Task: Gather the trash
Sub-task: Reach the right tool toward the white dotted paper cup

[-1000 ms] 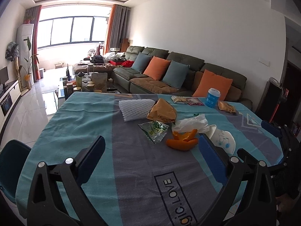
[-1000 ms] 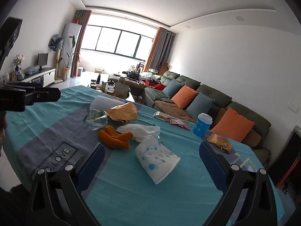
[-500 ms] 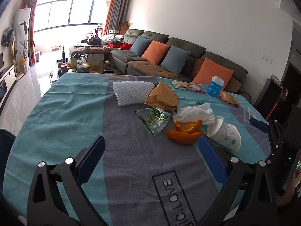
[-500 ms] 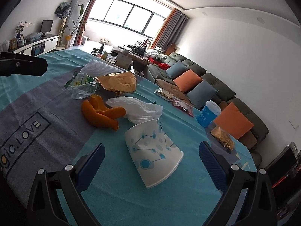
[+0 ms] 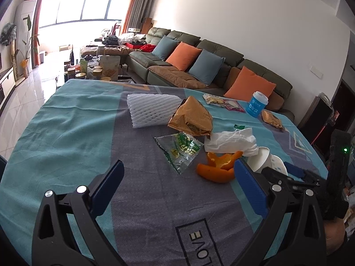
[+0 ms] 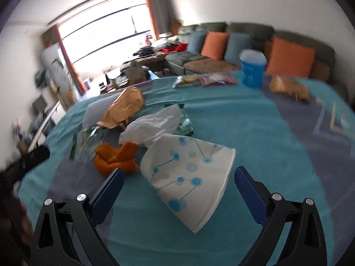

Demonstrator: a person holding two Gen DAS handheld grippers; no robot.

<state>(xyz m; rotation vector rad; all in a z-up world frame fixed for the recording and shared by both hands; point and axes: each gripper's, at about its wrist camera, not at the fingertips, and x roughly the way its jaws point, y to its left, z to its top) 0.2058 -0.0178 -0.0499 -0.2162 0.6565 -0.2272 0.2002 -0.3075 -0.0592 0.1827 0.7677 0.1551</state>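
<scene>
With the right gripper (image 6: 177, 184) spread wide around the tipped paper cup (image 6: 188, 177), a hard squeeze may crush it or skid it into the orange peel (image 6: 115, 157).

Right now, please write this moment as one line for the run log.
phase: approach | right gripper: open, paper cup on its side between jaws | left gripper: open, near orange peel | held: nothing

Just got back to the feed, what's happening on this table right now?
A person holds two grippers over a teal and grey tablecloth strewn with trash. The right gripper is open, its fingers on either side of a tipped white paper cup with blue dots, not gripping it. The left gripper is open too, above the cloth near the orange peel. Nothing is picked up.
</scene>
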